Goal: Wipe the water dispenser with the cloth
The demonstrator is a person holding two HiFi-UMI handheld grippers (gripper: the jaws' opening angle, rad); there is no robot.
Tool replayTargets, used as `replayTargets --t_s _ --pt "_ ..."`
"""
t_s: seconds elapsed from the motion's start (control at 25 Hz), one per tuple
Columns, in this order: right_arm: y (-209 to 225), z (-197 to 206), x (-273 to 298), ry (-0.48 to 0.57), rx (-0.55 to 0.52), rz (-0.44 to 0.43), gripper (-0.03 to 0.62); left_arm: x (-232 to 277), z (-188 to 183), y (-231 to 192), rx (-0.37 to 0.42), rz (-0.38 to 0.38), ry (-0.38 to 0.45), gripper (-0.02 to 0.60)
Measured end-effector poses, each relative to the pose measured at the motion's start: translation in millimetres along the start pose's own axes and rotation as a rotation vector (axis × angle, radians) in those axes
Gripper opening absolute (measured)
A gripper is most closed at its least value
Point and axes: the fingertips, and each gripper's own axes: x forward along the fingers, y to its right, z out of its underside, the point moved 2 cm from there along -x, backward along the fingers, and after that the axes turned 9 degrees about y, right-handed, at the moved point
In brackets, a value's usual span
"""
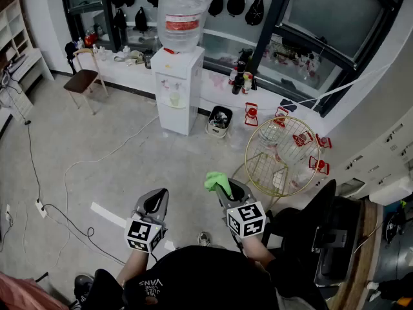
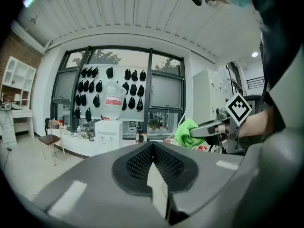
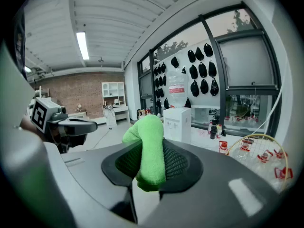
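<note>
The green cloth [image 1: 217,181] is clamped between the jaws of the right tool [image 1: 227,190], and its folded end stands up above the pads. The white water dispenser [image 1: 177,89], with an inverted bottle [image 1: 182,15] on top, stands across the floor against the window wall, well apart from both tools. The left tool [image 1: 155,203] is held beside the right one, its jaws pressed together with nothing between them. A chair [image 1: 84,79] stands left of the dispenser.
</note>
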Motion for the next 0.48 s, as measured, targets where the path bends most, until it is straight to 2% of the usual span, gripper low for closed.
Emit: replayTargets --t_s 0.48 --pt "74.5 10.6 23.1 -0.017 0.028 -0.039 0.114 86.8 16.8 9.7 -0.015 -0.051 0.001 0.002"
